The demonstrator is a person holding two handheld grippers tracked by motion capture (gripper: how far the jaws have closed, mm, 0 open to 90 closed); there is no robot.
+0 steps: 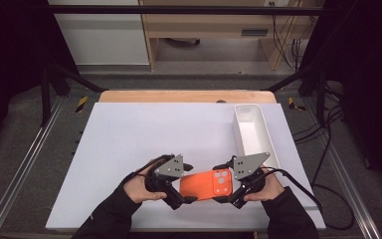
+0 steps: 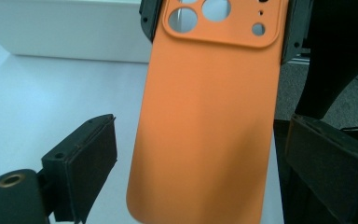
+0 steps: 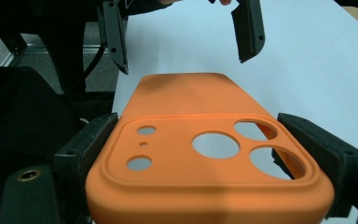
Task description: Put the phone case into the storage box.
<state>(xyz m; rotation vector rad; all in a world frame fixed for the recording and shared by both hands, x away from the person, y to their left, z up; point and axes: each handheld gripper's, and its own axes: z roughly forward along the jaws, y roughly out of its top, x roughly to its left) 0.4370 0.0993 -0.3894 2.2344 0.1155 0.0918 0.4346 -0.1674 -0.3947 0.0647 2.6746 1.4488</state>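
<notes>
An orange phone case [image 1: 204,185] hangs just above the white table sheet [image 1: 149,134], back side up, near the front edge. My right gripper [image 1: 225,183] is shut on its camera-cutout end; in the right gripper view the pads [image 3: 91,140] press both long edges of the case [image 3: 205,154]. My left gripper [image 1: 185,184] stands open around the plain end. In the left gripper view the case [image 2: 205,130] lies between the jaws with a gap on each side, and the right gripper [image 2: 221,23] clamps its far end. The left gripper [image 3: 182,42] straddles the far end in the right gripper view.
A long white bin [image 1: 241,130] stands at the right of the sheet, just beyond my right hand, and its wall [image 2: 74,28] shows behind the case. The table's wooden edge [image 1: 179,96] runs along the back. Metal frame rails flank both sides.
</notes>
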